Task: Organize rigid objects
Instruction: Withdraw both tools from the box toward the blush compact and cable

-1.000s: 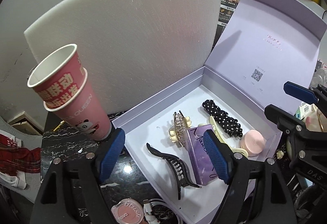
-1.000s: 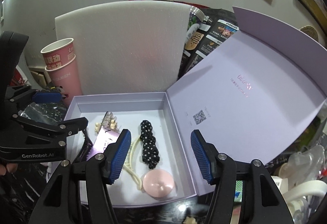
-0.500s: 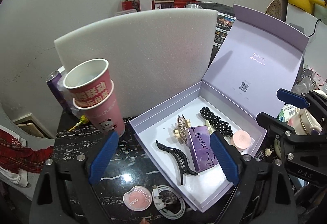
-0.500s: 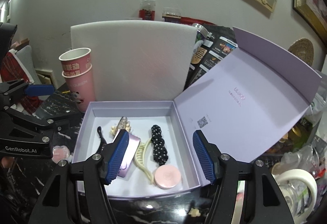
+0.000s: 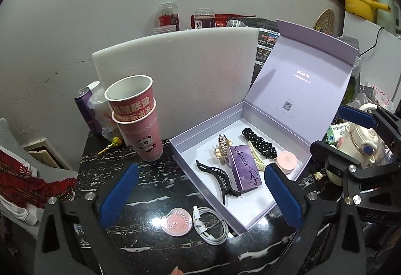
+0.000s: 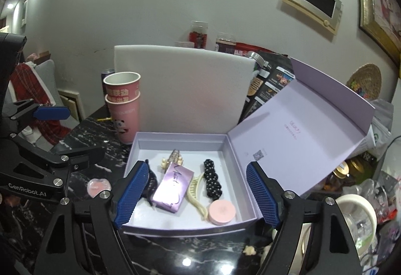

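A lilac gift box [image 5: 213, 204] [image 6: 180, 137] lies open on the black marble table, its lid [image 5: 308, 79] tilted back. Inside lie a purple palette [image 5: 246, 171] [image 6: 173, 187], a black claw clip [image 5: 220, 178], a beige clip [image 5: 221, 149], a cream clip [image 6: 196, 193], a dotted black scrunchie [image 5: 260, 146] [image 6: 211, 181] and a pink round compact [image 5: 287, 162] [image 6: 221, 211]. My left gripper [image 5: 200, 197] hovers above the table's front, jaws opening, nothing between them. My right gripper [image 6: 193, 196] hangs over the box's near edge, jaws opening and empty.
Two stacked pink paper cups [image 5: 136, 117] stand left of the box before a white foam board [image 5: 175, 74]. A pink blush compact [image 5: 176, 221] and a coiled white cable [image 5: 210, 224] lie on the table in front. Clutter crowds the right side; a purple can [image 5: 85, 107] stands behind the cups.
Both grippers have pulled back and up from the box, so more of the table shows. Their jaws have spread wider. The palette now lies free in the box.
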The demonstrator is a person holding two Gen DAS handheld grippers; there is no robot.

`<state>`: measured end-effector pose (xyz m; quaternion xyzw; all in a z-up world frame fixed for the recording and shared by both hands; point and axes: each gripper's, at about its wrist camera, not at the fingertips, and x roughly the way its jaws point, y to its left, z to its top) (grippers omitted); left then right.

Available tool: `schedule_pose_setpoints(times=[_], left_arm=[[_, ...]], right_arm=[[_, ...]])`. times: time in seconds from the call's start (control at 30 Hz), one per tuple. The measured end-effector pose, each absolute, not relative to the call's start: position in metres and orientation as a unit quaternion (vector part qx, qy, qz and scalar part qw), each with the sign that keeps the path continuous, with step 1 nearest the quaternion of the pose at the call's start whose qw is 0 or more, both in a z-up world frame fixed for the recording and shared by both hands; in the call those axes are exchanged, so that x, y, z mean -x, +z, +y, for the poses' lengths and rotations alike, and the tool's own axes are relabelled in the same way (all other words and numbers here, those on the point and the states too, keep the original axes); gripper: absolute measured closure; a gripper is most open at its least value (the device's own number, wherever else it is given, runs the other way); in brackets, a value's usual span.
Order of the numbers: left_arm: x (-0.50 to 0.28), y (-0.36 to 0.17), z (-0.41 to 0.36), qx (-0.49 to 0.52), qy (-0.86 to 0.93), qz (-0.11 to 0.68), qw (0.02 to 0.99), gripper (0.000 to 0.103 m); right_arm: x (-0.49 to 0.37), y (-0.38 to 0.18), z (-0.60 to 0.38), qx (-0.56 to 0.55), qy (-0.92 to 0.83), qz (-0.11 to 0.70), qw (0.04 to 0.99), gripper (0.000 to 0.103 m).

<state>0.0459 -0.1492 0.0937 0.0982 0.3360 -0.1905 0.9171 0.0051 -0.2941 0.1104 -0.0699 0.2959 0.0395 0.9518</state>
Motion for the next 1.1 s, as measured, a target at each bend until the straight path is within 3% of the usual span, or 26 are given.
schedule_pose_setpoints(times=[0.43,1.1], left_arm=[[0.001,0.103,-0.119,-0.101,-0.189,0.312,0.926,0.000],[0.035,0.076,-0.075,-0.099,-0.173,0.338,0.920,0.000]], right_arm=[[0.031,0.112,-0.264,0.073,0.069,0.290,0.952,0.021],[0.070,0.073,-0.229,0.035,0.116,0.297,0.947,0.022]])
